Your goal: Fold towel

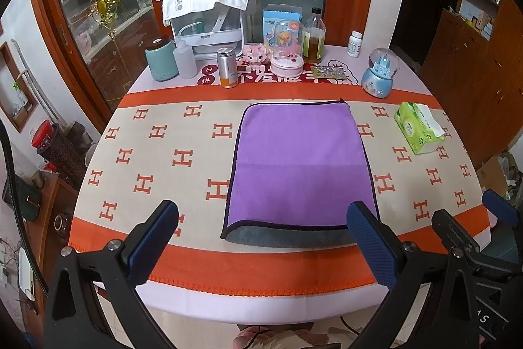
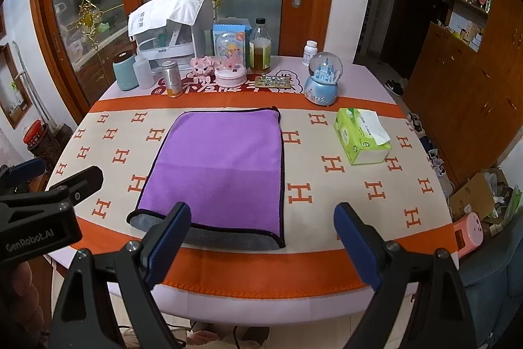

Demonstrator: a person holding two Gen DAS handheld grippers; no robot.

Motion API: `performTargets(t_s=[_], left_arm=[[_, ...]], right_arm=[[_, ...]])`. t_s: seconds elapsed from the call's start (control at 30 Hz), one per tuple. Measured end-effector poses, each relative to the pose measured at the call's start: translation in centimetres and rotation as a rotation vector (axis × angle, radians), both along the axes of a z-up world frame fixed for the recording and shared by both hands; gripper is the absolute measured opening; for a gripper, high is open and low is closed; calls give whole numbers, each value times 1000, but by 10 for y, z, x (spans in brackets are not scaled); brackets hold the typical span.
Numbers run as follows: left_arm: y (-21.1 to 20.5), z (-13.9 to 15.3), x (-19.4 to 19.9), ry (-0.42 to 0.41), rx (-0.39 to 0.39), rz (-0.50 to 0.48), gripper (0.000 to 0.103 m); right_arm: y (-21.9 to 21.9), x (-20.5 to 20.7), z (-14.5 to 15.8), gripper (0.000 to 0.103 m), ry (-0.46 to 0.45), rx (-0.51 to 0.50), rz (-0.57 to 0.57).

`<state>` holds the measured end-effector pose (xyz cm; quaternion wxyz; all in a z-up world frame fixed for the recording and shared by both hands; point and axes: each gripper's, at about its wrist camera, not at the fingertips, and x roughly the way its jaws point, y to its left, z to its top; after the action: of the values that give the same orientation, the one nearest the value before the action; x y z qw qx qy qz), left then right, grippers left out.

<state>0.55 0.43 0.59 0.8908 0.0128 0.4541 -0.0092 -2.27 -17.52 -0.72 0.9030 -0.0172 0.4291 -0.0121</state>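
Observation:
A purple towel [image 1: 300,165] with dark trim lies flat on the table, folded over, with its grey underside showing along the near edge [image 1: 287,236]. It also shows in the right wrist view [image 2: 219,165]. My left gripper [image 1: 261,237] is open and empty, held above the table's near edge in front of the towel. My right gripper [image 2: 261,237] is open and empty, just right of the left one, level with the towel's near right corner [image 2: 278,242]. Each gripper shows at the edge of the other's view.
An orange and beige patterned cloth [image 1: 157,159] covers the table. A green tissue pack [image 2: 361,136] lies right of the towel. Jars, bottles, a snow globe [image 2: 322,82] and a white appliance [image 1: 209,22] stand along the back. Cabinets stand at right.

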Motion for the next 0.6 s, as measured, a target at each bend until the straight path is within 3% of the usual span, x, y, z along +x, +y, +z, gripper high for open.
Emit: performTargets(t_s=[0.6], left_arm=[[-3,0,-13,-1,5,-21,102]], right_arm=[[0,-5,4,90,-15,10,-17]])
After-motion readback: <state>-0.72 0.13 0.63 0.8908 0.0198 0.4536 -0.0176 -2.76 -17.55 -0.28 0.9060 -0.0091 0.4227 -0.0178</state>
